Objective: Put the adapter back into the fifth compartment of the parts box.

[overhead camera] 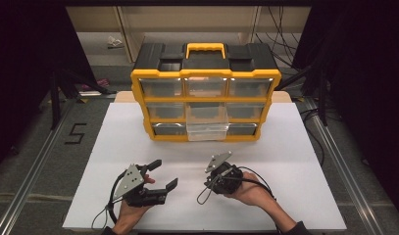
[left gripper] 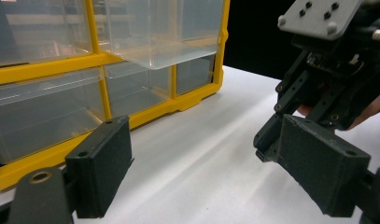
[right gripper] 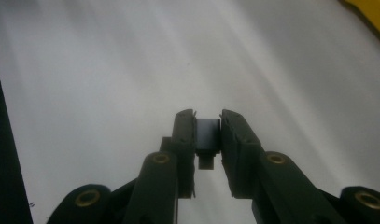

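Note:
A yellow and black organizer [overhead camera: 205, 98] with clear drawers stands at the back of the white table top [overhead camera: 285, 161]. Its bottom middle drawer [overhead camera: 207, 130] is pulled partway out; in the left gripper view this drawer [left gripper: 159, 42] juts out from the organizer [left gripper: 96, 60]. My left gripper [overhead camera: 165, 173] is open at the front left, its pads [left gripper: 103, 172] wide apart with nothing between them. My right gripper [overhead camera: 212, 182] is held low at the front centre. In the right gripper view it [right gripper: 208, 135] is shut on a small grey block [right gripper: 208, 132] above the table.
The white top ends close behind my hands at the front edge [overhead camera: 202, 229]. Metal rails [overhead camera: 35, 161] run along both sides of the table. A yellow corner of the organizer [right gripper: 369, 14] shows at the top right of the right gripper view. Cables [overhead camera: 280, 44] hang behind the organizer.

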`<action>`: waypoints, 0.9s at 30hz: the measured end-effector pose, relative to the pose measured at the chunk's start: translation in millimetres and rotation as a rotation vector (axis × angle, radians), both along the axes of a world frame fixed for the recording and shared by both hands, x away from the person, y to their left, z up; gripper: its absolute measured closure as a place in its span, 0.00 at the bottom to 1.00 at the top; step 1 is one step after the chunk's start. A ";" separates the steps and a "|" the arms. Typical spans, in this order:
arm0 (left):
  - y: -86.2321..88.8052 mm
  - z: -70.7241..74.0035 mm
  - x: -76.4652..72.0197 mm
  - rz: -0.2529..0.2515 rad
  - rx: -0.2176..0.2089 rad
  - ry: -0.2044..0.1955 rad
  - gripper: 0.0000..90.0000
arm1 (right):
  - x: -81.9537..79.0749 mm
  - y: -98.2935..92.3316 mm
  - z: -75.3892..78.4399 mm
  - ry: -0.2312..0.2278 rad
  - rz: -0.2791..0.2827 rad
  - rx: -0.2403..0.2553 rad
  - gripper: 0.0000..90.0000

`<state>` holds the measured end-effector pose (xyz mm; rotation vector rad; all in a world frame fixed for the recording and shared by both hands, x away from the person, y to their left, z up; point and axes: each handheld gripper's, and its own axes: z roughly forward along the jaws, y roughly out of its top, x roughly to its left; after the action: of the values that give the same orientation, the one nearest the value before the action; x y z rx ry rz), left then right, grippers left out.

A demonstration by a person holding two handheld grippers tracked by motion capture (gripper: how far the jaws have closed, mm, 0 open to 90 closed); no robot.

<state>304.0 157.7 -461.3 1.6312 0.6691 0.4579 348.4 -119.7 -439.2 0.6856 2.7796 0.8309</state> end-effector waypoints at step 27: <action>0.1 -0.2 0.2 0.006 -0.007 -0.004 0.19 | -1.5 -15.6 37.9 -0.082 -0.026 0.116 0.85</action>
<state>304.2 157.8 -461.5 1.6216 0.6723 0.4632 346.9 -135.3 -401.3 0.6884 2.6607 0.9988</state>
